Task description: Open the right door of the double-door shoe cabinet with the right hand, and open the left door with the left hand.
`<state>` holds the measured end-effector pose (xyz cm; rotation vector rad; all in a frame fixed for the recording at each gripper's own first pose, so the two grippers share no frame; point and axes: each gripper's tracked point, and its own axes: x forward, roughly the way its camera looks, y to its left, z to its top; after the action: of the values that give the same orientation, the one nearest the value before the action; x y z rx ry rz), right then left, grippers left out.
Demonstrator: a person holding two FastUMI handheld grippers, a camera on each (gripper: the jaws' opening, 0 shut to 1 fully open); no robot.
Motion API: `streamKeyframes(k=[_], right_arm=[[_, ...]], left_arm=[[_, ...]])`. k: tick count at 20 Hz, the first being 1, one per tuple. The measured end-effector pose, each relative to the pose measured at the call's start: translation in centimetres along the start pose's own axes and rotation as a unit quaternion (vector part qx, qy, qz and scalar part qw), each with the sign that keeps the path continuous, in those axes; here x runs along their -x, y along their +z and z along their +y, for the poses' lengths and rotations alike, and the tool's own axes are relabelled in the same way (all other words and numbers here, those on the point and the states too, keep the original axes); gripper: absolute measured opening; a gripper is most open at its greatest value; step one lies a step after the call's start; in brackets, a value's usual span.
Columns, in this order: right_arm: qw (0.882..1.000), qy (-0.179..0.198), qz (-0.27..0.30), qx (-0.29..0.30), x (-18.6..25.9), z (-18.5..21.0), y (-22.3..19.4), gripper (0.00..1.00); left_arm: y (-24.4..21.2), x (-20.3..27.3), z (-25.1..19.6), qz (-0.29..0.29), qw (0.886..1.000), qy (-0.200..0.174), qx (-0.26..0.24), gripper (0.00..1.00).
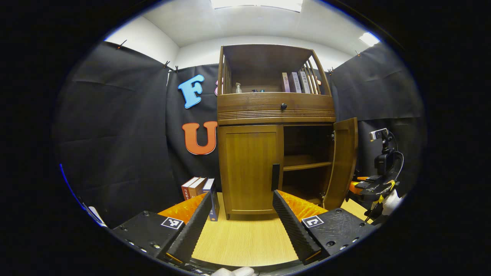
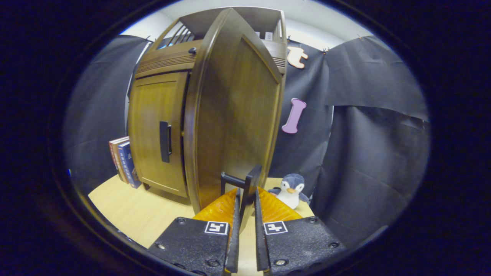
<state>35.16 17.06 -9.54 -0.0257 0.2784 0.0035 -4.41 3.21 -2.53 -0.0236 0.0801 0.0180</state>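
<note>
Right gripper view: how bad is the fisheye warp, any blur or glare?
Right gripper view: open right door bows strongly, edges curved; sharp, no glare. Left gripper view: cabinet nearly straight at centre; ceiling light blown out on top; open compartment dark.

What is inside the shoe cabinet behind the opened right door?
Behind the right door, the shoe cabinet shows one bare wooden shelf and dark space. The closed left door covers the other half.
</note>
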Motion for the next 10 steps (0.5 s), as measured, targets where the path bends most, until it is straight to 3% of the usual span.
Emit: streamKeyframes(k=[5, 10], right_arm=[[1.000, 0.009, 0.002, -0.008, 0.2, -0.4, 0.2, 0.10], [0.999, 0.030, 0.008, -0.013, 0.2, -2.8, 0.2, 0.07]], left_arm=[[0.0, 0.0, -1.0, 0.002, 1.000, -0.008, -0.002, 0.96], [0.2, -0.2, -2.2, 0.000, 1.000, -0.017, -0.005, 0.96]])
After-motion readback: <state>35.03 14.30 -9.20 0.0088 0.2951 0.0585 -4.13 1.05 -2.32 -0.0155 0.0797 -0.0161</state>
